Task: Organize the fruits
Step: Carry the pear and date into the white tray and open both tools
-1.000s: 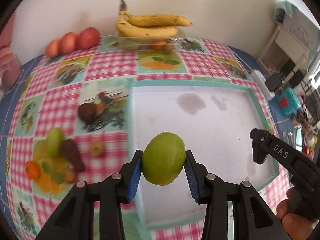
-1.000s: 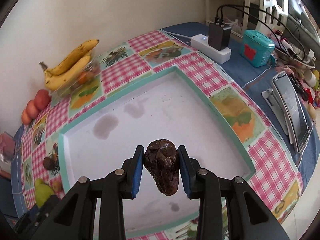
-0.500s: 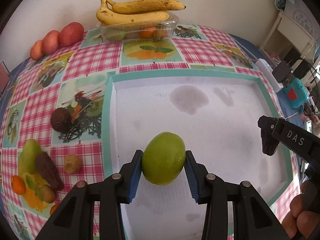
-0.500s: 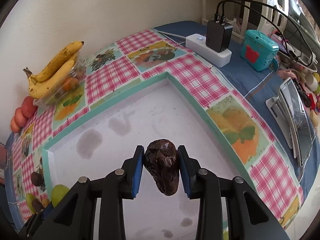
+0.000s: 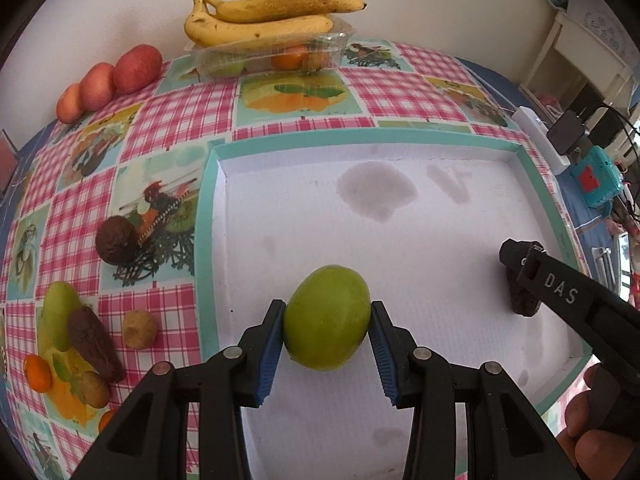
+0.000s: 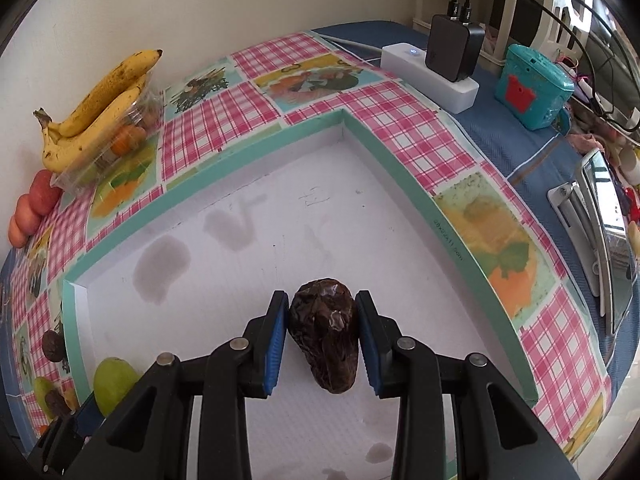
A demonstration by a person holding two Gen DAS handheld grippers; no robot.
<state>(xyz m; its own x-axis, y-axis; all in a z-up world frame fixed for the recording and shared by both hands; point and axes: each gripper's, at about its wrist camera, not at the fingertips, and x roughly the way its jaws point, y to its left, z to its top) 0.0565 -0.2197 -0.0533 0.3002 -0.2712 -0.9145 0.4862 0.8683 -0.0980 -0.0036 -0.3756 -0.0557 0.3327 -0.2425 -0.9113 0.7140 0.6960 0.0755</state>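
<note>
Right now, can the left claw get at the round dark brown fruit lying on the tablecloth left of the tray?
Probably not yet. The left claw is shut on the green fruit, so it has no free grip. The path looks open: the brown fruit lies alone just outside the tray's left rim.

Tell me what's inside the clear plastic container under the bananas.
Through the clear plastic container an orange fruit and a green one show. The bananas lying on top and glare on the plastic hide whatever else it holds.
</note>
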